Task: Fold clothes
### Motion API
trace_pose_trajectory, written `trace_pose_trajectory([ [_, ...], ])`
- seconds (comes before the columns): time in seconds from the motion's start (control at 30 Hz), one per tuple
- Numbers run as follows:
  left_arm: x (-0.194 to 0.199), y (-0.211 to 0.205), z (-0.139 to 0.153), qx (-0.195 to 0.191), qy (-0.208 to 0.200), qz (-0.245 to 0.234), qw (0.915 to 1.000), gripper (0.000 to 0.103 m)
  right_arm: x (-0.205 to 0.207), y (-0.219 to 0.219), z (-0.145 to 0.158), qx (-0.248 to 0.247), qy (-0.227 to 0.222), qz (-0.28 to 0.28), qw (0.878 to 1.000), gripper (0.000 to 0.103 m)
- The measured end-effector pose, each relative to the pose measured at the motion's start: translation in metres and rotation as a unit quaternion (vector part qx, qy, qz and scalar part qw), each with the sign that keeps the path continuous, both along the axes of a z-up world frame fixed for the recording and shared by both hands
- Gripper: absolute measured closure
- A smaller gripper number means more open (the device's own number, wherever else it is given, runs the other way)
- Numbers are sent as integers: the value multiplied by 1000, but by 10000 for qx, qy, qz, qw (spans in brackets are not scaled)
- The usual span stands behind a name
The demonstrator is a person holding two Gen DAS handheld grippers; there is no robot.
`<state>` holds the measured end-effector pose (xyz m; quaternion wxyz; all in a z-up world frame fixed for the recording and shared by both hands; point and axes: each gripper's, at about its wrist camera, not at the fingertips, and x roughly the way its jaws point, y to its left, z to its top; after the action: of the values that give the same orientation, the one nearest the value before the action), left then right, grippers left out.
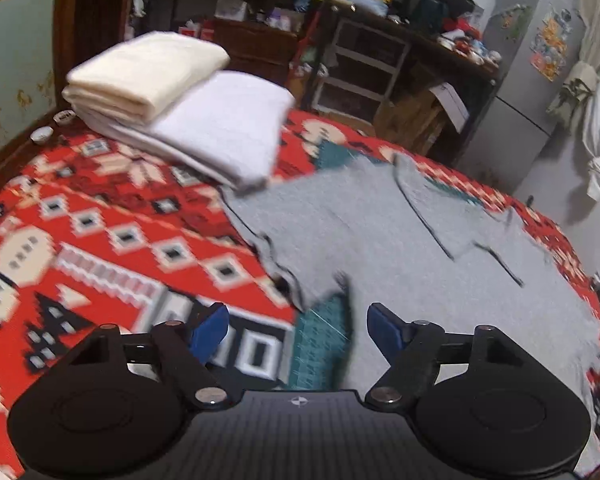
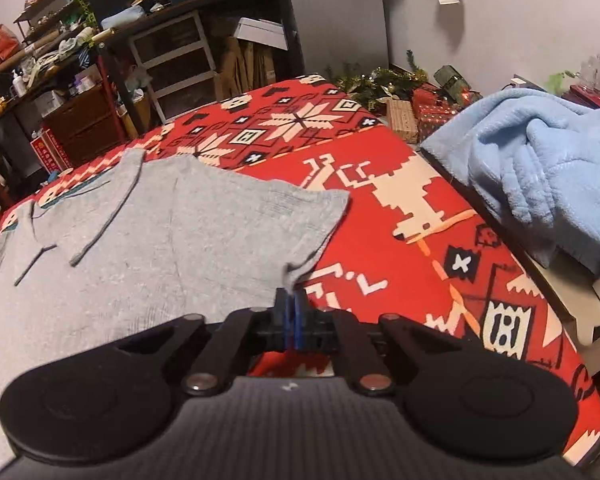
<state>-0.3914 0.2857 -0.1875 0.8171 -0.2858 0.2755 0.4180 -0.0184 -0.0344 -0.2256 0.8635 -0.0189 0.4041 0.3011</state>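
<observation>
Right gripper [image 2: 289, 300]: jaws closed on the edge of the grey shirt [image 2: 172, 232] beside its sleeve, evidently to lift that side for a fold. Left gripper [image 1: 298, 326]: jaws wide, empty, poised over the opposite sleeve. Shirt lies spread on the bed [image 2: 380, 208]; folded towels [image 1: 180, 100] are stacked beyond.

Legible text: none. Red sign [image 2: 47, 153] at nine o'clock, below the shelving, carries pale characters too blurred to read.
</observation>
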Motion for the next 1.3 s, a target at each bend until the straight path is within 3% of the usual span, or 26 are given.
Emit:
trace_pose_trajectory([
  [0.17,-9,39,-1,64,147,229,9996,54,-9,-18,8,306,57,-149,9994,87],
  [0.4,14,91,-18,383,472,91,9981,55,-33,-31,26,432,-145,46,9990,86],
  [0.5,22,109,-26,264,415,108,9987,55,-38,-33,31,471,-159,76,9987,86],
  [0.6,31,118,-30,381,516,91,9979,68,-41,-35,32,483,-127,69,9987,85],
  [0.67,38,119,-30,463,625,-58,9970,89,-44,-35,31,470,-107,71,9988,85],
  [0.77,42,113,-31,553,605,-166,9965,98,-46,-34,28,446,-65,84,9989,85],
  [0.83,42,109,-32,687,679,-162,9952,99,-47,-33,26,430,-36,93,9990,85],
  [0.93,32,106,-30,813,876,211,9926,99,-49,-31,23,407,7,107,9991,85],
  [1.1,18,110,-32,704,708,294,9946,99,-49,-28,24,349,-77,175,9992,85],
  [1.3,21,110,-28,695,879,166,9936,81,-48,-22,23,343,-62,290,9990,85],
])
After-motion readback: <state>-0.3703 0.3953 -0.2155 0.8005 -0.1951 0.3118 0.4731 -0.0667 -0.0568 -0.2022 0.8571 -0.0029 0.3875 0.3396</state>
